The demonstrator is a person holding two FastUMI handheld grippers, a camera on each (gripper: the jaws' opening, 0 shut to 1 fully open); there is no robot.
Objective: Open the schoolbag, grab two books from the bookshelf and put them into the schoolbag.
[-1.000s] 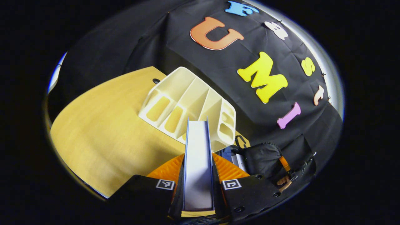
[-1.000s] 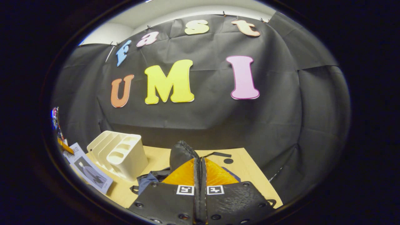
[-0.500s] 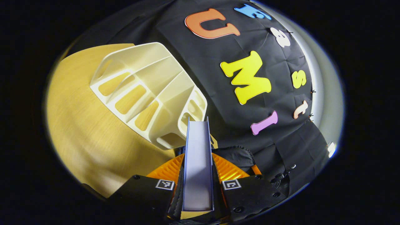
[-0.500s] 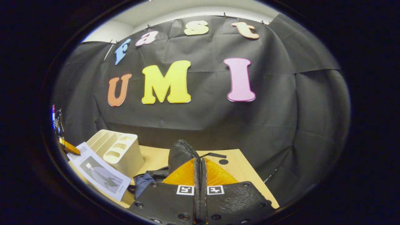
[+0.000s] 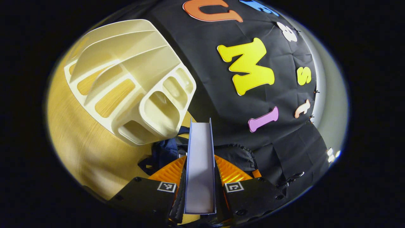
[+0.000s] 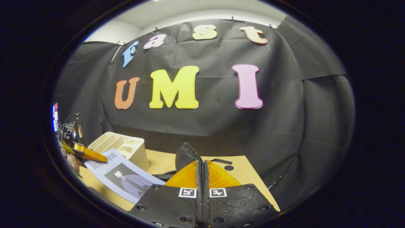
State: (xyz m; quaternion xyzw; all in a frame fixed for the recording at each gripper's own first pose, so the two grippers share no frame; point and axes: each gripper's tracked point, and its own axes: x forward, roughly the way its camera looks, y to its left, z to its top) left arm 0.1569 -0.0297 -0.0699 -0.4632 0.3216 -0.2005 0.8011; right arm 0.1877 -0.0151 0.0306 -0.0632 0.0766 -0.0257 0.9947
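My left gripper (image 5: 200,157) is shut on a thin pale book (image 5: 200,171), seen edge-on between its fingers (image 5: 169,171). Just beyond the book's tip lies the dark schoolbag (image 5: 239,155). The cream bookshelf (image 5: 133,72) stands close at the upper left with bare slots. In the right gripper view, my right gripper (image 6: 202,164) is shut on the schoolbag's black zippered flap (image 6: 185,155), which it holds up. The left gripper (image 6: 83,152) shows at the left there, and the book's illustrated cover (image 6: 126,179) reaches toward the bag. The bookshelf (image 6: 126,147) sits behind the book.
A light wooden table (image 5: 79,148) carries the shelf and the bag. Its far right part (image 6: 245,172) has a small dark hole and a black strap. The black cloth wall rises right behind the table.
The left gripper has carried the book rightward, away from the shelf and toward the schoolbag. In the right gripper view the book now reaches further in. The right gripper has hardly moved.
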